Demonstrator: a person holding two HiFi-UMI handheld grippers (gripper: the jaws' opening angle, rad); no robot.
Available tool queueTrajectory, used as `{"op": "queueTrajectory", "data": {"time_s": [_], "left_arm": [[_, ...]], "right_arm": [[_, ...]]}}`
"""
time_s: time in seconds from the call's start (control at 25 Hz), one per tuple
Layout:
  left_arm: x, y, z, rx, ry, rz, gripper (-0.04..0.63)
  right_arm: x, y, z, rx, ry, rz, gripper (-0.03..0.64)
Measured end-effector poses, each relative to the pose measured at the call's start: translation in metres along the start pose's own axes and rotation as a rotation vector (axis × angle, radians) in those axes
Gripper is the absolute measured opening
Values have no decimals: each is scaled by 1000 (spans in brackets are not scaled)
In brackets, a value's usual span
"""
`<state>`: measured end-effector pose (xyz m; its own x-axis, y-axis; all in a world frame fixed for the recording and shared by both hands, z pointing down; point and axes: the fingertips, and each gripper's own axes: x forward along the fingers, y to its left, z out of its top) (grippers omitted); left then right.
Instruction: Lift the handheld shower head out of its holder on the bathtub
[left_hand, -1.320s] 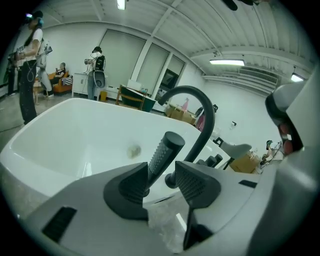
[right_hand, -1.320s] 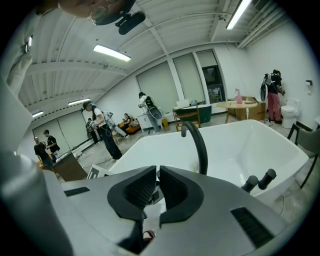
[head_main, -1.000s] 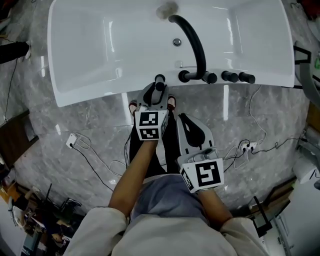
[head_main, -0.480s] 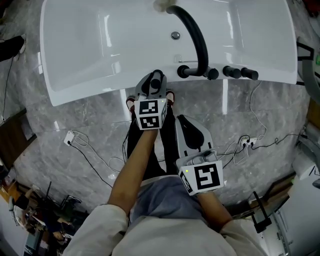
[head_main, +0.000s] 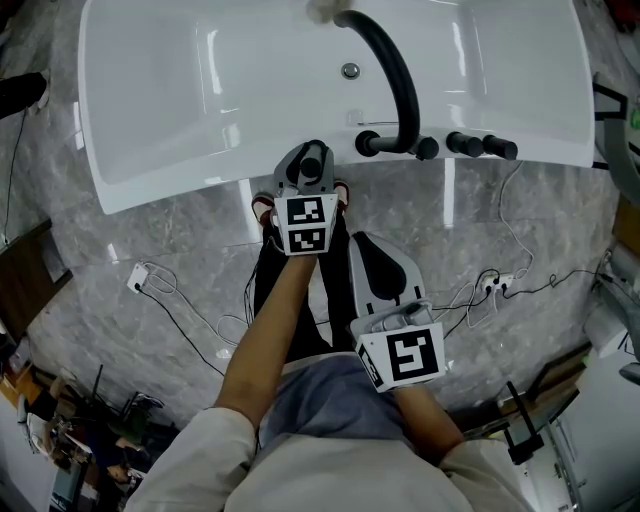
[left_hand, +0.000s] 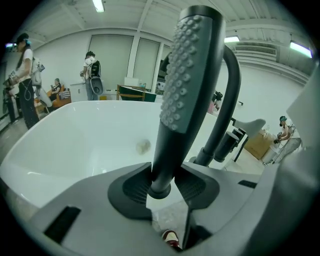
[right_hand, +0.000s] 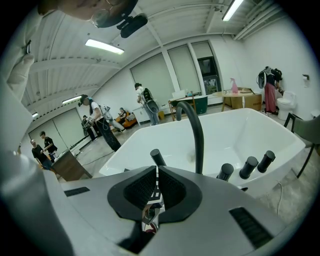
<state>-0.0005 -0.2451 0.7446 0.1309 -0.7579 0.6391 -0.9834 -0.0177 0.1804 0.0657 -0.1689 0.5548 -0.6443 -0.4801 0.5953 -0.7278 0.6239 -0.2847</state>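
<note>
1. The left gripper (left_hand: 163, 186) has sunk since a second ago, and its jaws have just been closing. Their ribbed pads now press on the slim neck of the dark grey, nubbed handheld shower head (left_hand: 192, 75).
2. The head stands upright in its holder on the near rim of the glossy white bathtub (head_main: 180, 90) (not lifted yet).
3. The right gripper (right_hand: 156, 187) hangs back, jaws together on nothing.
4. With the grip made, a straight upward pull looks next.

No words, numbers or brand names are showing clearly enough to read in any view. The marker cube (head_main: 305, 224) on the left claw (head_main: 313, 160) and the marker cube (head_main: 403, 355) on the right claw (head_main: 362, 240) are showing only black-and-white square patterns, without letters or digits.
</note>
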Motion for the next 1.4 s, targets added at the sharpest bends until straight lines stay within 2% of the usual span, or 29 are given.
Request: {"op": "queueTrajectory", "data": {"time_s": [0.76, 1.08, 1.4], "left_arm": [[-23, 6, 11, -32, -17, 31, 138], [-36, 4, 26, -1, -36, 17, 138], [-60, 2, 40, -16, -46, -6, 138]], "right_arm": [[2, 6, 8, -6, -13, 6, 20], [0, 11, 21, -19, -35, 18, 21], [-3, 12, 28, -23, -53, 19, 20]]}}
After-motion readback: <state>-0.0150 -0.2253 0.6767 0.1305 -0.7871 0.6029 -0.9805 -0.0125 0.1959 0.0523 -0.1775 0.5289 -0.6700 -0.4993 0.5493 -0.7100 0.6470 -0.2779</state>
